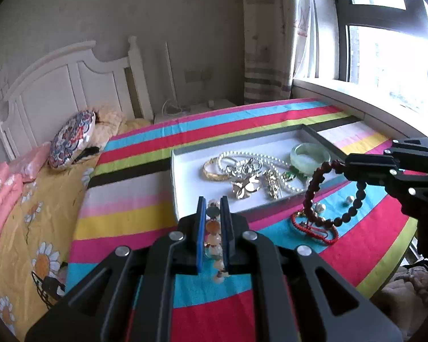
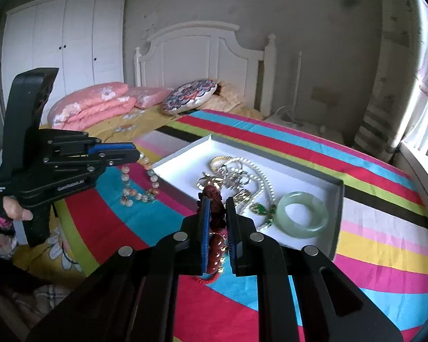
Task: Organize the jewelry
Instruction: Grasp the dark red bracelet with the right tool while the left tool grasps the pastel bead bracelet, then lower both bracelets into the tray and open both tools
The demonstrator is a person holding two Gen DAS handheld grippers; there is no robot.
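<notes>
1. My left hand-held gripper [image 1: 214, 213], clamped on a pastel multicoloured bead bracelet [image 2: 137, 182], sits at the near left corner of the shallow white cardboard tray [image 1: 185, 156].
2. My right hand-held gripper [image 2: 217, 219], clamped on a dark reddish-brown bead bracelet [image 1: 325, 196], hangs over the tray's near right corner.
3. The tray's middle is crowded with a tangled heap of gold and pearl jewellery [image 1: 248, 173]; a pale green jade bangle [image 2: 302, 213] fills its right end.
4. The tray's left end is bare.
5. A red woven cord bracelet [image 1: 314, 228] and loose pearls [image 1: 348, 199] lie on the striped multicoloured bedspread [image 1: 134, 176] in front of the tray.

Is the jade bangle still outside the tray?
No, the jade bangle lies inside the white tray, beside the pearl necklace.
</notes>
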